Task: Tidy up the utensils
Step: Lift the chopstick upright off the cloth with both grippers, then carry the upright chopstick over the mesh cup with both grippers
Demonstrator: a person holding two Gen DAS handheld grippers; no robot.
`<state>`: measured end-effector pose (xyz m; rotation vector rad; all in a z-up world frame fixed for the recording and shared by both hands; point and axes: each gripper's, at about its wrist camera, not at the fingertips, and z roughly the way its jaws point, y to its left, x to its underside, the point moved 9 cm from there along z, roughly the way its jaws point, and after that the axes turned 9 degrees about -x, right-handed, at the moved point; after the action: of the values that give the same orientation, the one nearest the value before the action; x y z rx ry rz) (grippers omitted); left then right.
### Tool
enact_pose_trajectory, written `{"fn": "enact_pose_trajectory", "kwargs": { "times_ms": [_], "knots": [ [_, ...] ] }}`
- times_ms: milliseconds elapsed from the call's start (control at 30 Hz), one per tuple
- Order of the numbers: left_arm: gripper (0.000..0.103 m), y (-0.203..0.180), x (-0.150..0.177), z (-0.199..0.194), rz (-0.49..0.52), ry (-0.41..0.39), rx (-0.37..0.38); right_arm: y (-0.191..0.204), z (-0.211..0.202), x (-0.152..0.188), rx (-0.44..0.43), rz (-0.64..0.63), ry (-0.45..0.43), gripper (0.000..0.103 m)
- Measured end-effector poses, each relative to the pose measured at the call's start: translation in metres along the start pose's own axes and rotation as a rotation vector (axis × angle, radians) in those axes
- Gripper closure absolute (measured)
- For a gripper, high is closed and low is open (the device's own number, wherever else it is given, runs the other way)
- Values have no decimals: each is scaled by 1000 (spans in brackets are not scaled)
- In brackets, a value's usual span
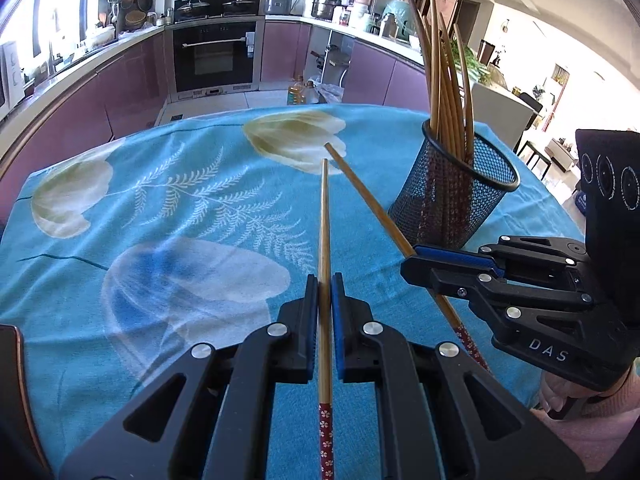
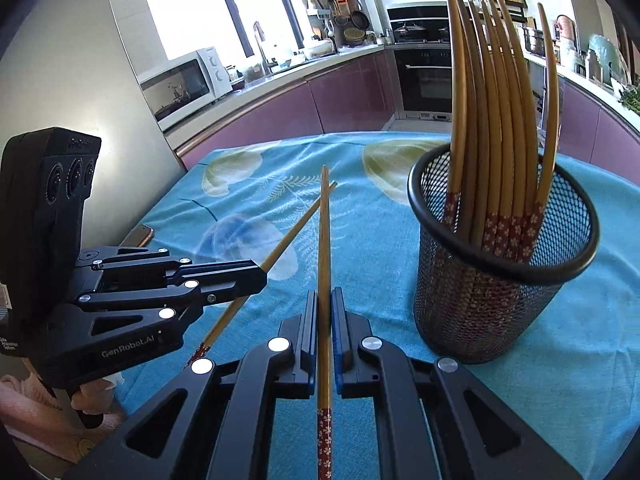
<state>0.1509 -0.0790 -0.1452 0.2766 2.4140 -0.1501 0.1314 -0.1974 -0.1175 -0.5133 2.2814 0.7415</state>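
Observation:
In the left wrist view my left gripper [image 1: 325, 280] is shut on a bamboo chopstick [image 1: 325, 220] with a red flowered end, which points forward above the blue cloth. To its right, my right gripper [image 1: 412, 266] is shut on a second chopstick [image 1: 362, 186], which slants toward the first. The right wrist view shows the same pair. There the right gripper [image 2: 324, 296] clamps its chopstick [image 2: 324, 232], and the left gripper [image 2: 262, 276] holds the other chopstick [image 2: 298, 226] from the left. A black mesh cup [image 2: 500, 292] [image 1: 448, 208] stands right of both, holding several chopsticks [image 2: 496, 100] red ends down.
A blue flowered tablecloth [image 1: 160, 200] covers the table. A phone [image 2: 138, 236] lies near its left edge. A hand in a pink sleeve [image 2: 24, 404] grips the left tool. Purple kitchen cabinets, an oven [image 1: 216, 56] and a microwave [image 2: 180, 80] stand beyond the table.

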Motion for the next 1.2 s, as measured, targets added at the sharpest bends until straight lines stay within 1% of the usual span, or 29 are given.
{"fn": "enact_pose_trajectory", "kwargs": {
  "times_ms": [233,600,1200],
  "knots": [
    [96,2,-5,-13,-12,-29,12,3,-7,-6,-1,-6,-28,97],
    [96,-1,-13,-30,-16,-65,37,5,-15,-7,-6,-15,-50,97],
    [96,-13,-29,-56,-14,-124,89,1,-56,-22,21,-41,-165,97]
  ]
}}
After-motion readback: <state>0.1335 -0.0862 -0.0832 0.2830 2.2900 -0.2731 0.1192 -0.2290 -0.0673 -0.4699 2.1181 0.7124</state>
